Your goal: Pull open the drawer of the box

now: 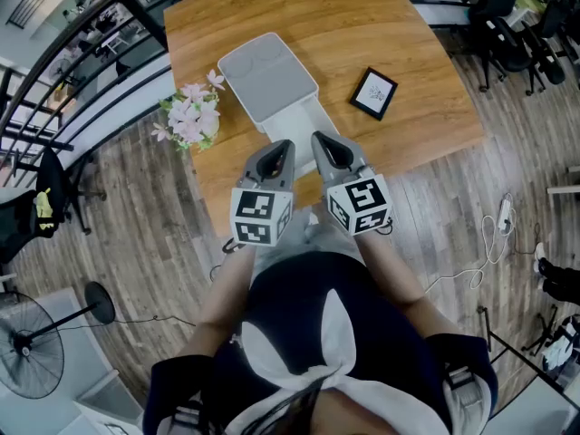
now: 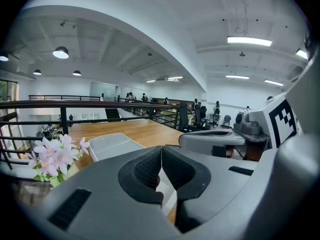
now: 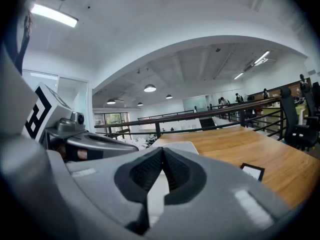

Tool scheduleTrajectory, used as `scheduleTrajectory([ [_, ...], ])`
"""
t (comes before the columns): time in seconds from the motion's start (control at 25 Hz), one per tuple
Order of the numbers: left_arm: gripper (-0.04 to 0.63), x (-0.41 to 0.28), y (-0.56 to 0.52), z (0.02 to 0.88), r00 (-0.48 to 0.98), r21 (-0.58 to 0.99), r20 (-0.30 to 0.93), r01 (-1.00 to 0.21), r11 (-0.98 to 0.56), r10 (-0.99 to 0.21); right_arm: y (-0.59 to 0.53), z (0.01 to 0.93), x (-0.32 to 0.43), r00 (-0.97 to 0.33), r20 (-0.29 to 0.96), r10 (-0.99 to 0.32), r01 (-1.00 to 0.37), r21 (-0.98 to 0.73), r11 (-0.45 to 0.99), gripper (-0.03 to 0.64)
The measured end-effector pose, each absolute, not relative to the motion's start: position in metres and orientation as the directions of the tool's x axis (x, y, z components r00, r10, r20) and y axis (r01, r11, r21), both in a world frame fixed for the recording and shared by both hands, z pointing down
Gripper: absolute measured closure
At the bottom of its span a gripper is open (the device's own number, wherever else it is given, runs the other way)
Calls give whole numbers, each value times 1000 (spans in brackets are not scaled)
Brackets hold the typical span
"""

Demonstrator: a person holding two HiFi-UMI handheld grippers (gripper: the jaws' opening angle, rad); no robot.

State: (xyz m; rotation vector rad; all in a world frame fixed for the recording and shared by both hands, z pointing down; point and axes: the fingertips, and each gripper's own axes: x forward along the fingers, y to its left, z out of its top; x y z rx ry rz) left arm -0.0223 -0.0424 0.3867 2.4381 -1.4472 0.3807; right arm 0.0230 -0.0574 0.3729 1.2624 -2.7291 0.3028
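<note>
A white box [image 1: 265,75] with a rounded lid lies on the wooden table [image 1: 426,71]. Its drawer [image 1: 299,120] sticks out of the near end, toward me. My left gripper [image 1: 280,147] and right gripper [image 1: 323,142] hover side by side over the drawer's near end, at the table's front edge. Both are shut, with nothing between the pads. In the left gripper view the shut left gripper [image 2: 161,153] points at the box [image 2: 114,144]. The shut right gripper [image 3: 162,155] faces the same box [image 3: 179,147].
A pot of pink flowers [image 1: 190,116] stands left of the box near the table's left edge. A black-framed card [image 1: 374,92] lies to the right. Off the table are a floor fan [image 1: 36,352], office chairs [image 1: 517,34] and a power strip [image 1: 504,216].
</note>
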Motion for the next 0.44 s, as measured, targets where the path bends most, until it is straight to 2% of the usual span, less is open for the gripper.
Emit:
scheduleTrajectory([
  [0.44,576,-15,-45,385,460,85,369,-882,-463,-808,-60,373,29,-644,200,-738,-764,-124,633,620],
])
